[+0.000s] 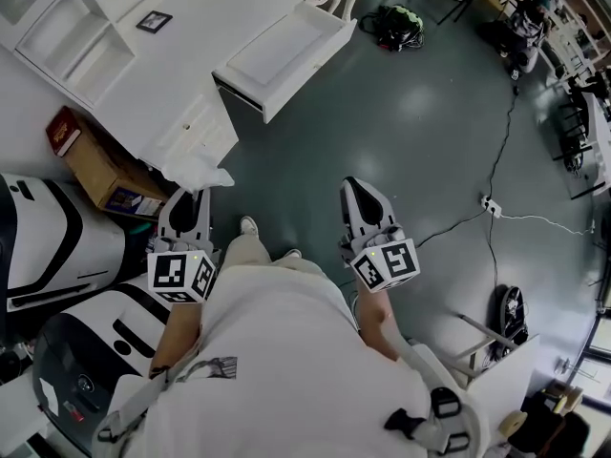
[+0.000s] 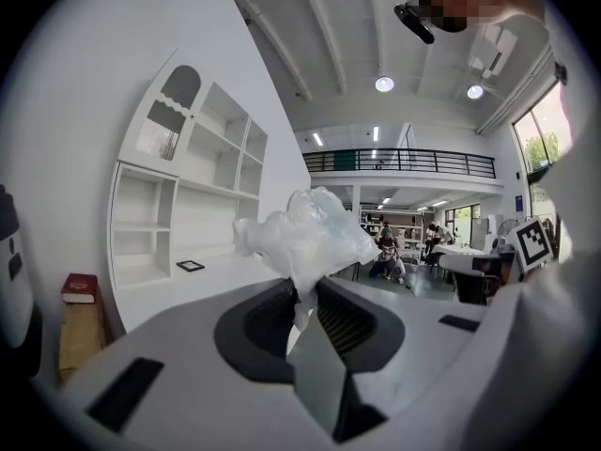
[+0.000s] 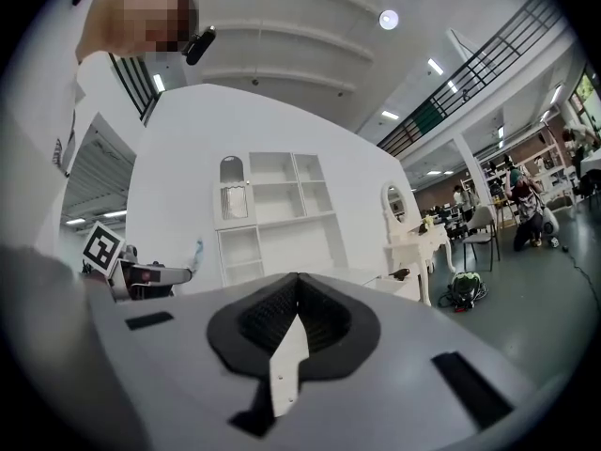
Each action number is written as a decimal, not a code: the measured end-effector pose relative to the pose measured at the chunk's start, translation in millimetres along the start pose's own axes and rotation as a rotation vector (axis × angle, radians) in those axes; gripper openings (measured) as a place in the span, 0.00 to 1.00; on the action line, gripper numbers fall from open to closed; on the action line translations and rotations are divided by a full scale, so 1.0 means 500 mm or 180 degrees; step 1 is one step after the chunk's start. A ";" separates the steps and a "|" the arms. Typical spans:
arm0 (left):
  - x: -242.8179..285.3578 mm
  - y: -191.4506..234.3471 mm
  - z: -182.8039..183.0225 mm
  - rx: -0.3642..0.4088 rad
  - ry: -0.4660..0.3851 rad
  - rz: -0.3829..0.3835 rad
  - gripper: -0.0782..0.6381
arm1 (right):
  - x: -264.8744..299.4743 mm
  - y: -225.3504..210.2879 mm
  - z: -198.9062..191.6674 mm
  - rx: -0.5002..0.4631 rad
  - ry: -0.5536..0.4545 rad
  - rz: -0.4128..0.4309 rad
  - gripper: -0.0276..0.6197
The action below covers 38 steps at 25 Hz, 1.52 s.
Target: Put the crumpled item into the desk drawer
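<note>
Far left in the head view there's a cardboard box (image 1: 95,165) with a red book (image 1: 63,129) on top, but its print is too small to read. Next over, the left gripper (image 1: 191,197) has its fingers (image 2: 346,325) nearly together, pinching the thin tail of the crumpled item (image 2: 305,233). That's a wad of white plastic bunched up above the tips, in the air by the near corner of the white tabletop (image 1: 205,22). The desk drawer (image 1: 286,51) is pulled open at the tabletop's far right edge, well apart from the wad. The right gripper (image 1: 355,189) is over the floor (image 1: 430,132), fingers (image 3: 319,313) together with nothing between them. Both cubes carry black-and-white square markers, with no lettering I can read.
</note>
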State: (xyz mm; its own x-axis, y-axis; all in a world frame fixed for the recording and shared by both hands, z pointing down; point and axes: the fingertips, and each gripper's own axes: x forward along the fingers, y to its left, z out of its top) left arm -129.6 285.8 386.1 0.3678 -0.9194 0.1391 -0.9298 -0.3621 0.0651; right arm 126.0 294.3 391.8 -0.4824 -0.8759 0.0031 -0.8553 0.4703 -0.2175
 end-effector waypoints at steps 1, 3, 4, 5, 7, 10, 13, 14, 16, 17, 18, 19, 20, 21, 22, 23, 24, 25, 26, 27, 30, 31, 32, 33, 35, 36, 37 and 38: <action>0.003 -0.003 -0.003 -0.0015 0.0012 0.0001 0.21 | -0.002 -0.002 -0.002 0.0002 0.0015 0.0007 0.06; 0.009 -0.012 -0.010 -0.0041 0.0038 -0.0011 0.21 | -0.006 -0.008 -0.007 0.0009 0.0046 0.0006 0.06; 0.013 -0.016 -0.013 -0.0050 0.0048 -0.0023 0.21 | -0.007 -0.012 -0.009 0.0011 0.0062 -0.0001 0.06; 0.018 -0.020 -0.016 -0.0057 0.0055 -0.0036 0.21 | -0.007 -0.018 -0.011 0.0010 0.0078 -0.0011 0.06; 0.028 -0.022 -0.020 -0.0069 0.0065 -0.0059 0.21 | -0.003 -0.027 -0.016 0.0008 0.0107 -0.0034 0.06; 0.046 -0.012 -0.026 -0.0084 0.0088 -0.0074 0.21 | 0.014 -0.034 -0.020 0.0002 0.0126 -0.0033 0.06; 0.073 0.004 -0.025 -0.0110 0.0095 -0.0067 0.21 | 0.042 -0.038 -0.014 -0.0025 0.0129 0.0011 0.06; 0.086 0.011 -0.023 -0.0121 0.0093 -0.0068 0.21 | 0.055 -0.042 -0.011 -0.0036 0.0137 0.0016 0.06; 0.120 0.025 -0.023 -0.0148 0.0092 -0.0081 0.21 | 0.086 -0.053 -0.008 -0.0052 0.0159 0.0012 0.06; 0.140 0.033 -0.025 -0.0165 0.0100 -0.0092 0.21 | 0.103 -0.060 -0.008 -0.0055 0.0172 0.0005 0.06; 0.160 0.041 -0.027 -0.0181 0.0114 -0.0106 0.21 | 0.121 -0.066 -0.008 -0.0051 0.0185 -0.0003 0.06; 0.180 0.047 -0.028 -0.0193 0.0125 -0.0122 0.21 | 0.138 -0.073 -0.008 -0.0044 0.0201 -0.0011 0.06; 0.200 0.054 -0.026 -0.0197 0.0129 -0.0139 0.21 | 0.156 -0.081 -0.008 -0.0036 0.0219 -0.0021 0.06; 0.222 0.064 -0.023 -0.0197 0.0128 -0.0155 0.21 | 0.178 -0.089 -0.008 -0.0030 0.0237 -0.0032 0.06; 0.247 0.078 -0.018 -0.0202 0.0126 -0.0165 0.21 | 0.205 -0.098 -0.007 -0.0025 0.0253 -0.0044 0.06; 0.273 0.096 -0.014 -0.0215 0.0127 -0.0169 0.21 | 0.236 -0.106 -0.005 -0.0022 0.0266 -0.0053 0.06; 0.299 0.116 -0.010 -0.0233 0.0131 -0.0167 0.21 | 0.269 -0.113 -0.002 -0.0024 0.0277 -0.0056 0.06; 0.326 0.138 -0.005 -0.0247 0.0133 -0.0162 0.21 | 0.304 -0.119 0.004 -0.0033 0.0284 -0.0050 0.06; 0.355 0.160 0.002 -0.0253 0.0129 -0.0159 0.21 | 0.340 -0.123 0.011 -0.0049 0.0290 -0.0038 0.06; 0.383 0.181 0.011 -0.0252 0.0120 -0.0158 0.21 | 0.376 -0.128 0.019 -0.0069 0.0295 -0.0027 0.06; 0.459 0.240 0.042 -0.0243 0.0094 -0.0193 0.21 | 0.479 -0.138 0.045 -0.0120 0.0309 -0.0031 0.06; 0.480 0.259 0.052 -0.0234 0.0094 -0.0220 0.21 | 0.513 -0.138 0.055 -0.0132 0.0310 -0.0035 0.06; 0.498 0.278 0.062 -0.0225 0.0102 -0.0252 0.21 | 0.546 -0.135 0.065 -0.0141 0.0313 -0.0032 0.06; 0.515 0.296 0.070 -0.0221 0.0120 -0.0285 0.21 | 0.578 -0.129 0.073 -0.0147 0.0320 -0.0026 0.06; 0.546 0.331 0.074 -0.0234 0.0170 -0.0343 0.21 | 0.636 -0.117 0.081 -0.0144 0.0354 -0.0017 0.06; 0.562 0.349 0.070 -0.0253 0.0196 -0.0364 0.21 | 0.662 -0.112 0.079 -0.0139 0.0379 -0.0021 0.06; 0.579 0.366 0.063 -0.0279 0.0222 -0.0385 0.21 | 0.686 -0.110 0.075 -0.0138 0.0406 -0.0032 0.06; 0.595 0.381 0.054 -0.0310 0.0253 -0.0409 0.21 | 0.707 -0.108 0.069 -0.0139 0.0432 -0.0052 0.06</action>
State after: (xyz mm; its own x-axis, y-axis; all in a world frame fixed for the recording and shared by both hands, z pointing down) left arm -197.7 -60.9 413.0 0.4868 -0.8501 0.2008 -0.8712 -0.4559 0.1821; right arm 8.3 -44.7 370.8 -0.4869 -0.8624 0.1389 -0.8693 0.4628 -0.1737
